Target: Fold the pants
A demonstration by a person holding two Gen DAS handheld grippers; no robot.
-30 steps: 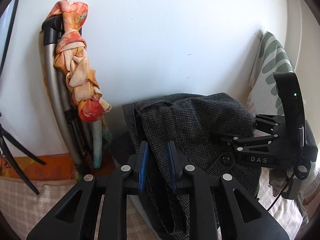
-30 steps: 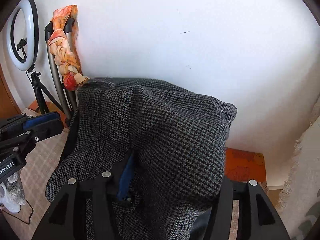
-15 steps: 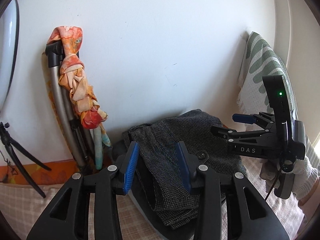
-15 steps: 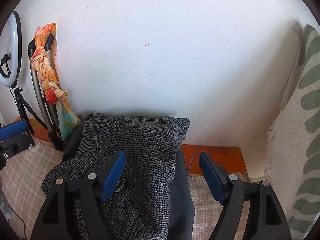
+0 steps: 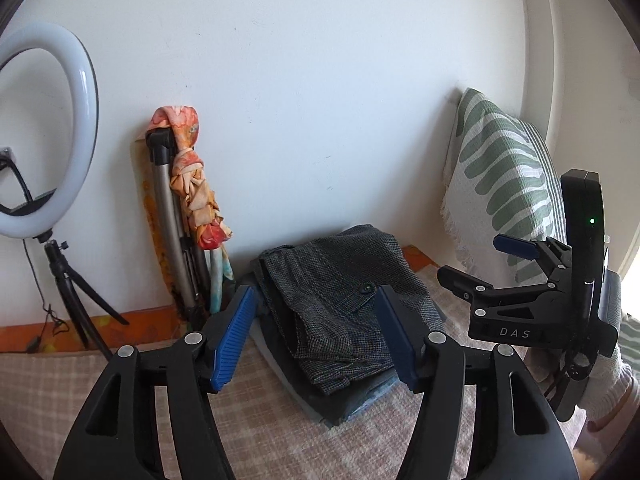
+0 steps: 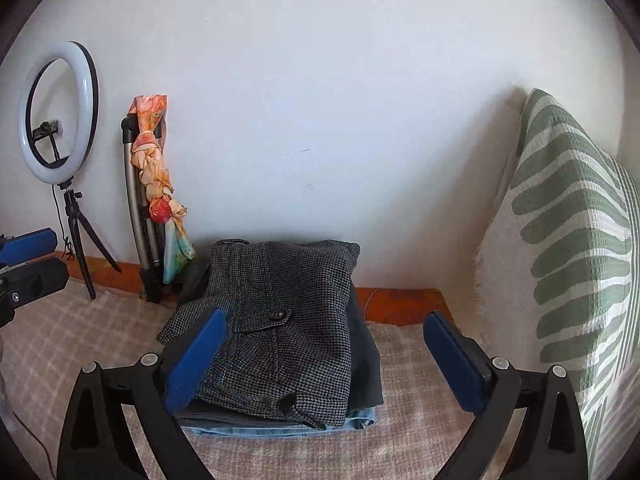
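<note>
Pants (image 6: 280, 320) lie folded on top of a small pile of other folded clothes (image 6: 360, 364), on the checked cloth of the bed (image 6: 412, 364), close to the white wall (image 6: 320, 100). In the right view the pile sits at about 6 o'clock, and a dark button (image 6: 275, 314) shows on the top flap.

The pants look like thick, woolly cloth. I think they are soft and floppy, not stiff, and a bit heavy for cloth. They should not slip much, because the weave is rough. They will not break. If the fold needs fixing, a good place to grab would be a thick folded edge at the front, so all the layers lift together. A pinch on only the top layer would likely pull the fold open.

The left gripper (image 5: 316, 340) hangs over the pile at about 6 o'clock in its own view. Its blue fingers (image 5: 234, 340) are far apart, one on each side of the pants, and hold nothing. I cannot tell if they touch the cloth.

The right gripper (image 6: 328, 372) is also wide open. Its left finger (image 6: 194, 364) sits right at the left edge of the pile, maybe touching it. Its other finger is off to the right, over the bed. It holds nothing.

The pants look neatly folded, so the job seems about done.
</note>
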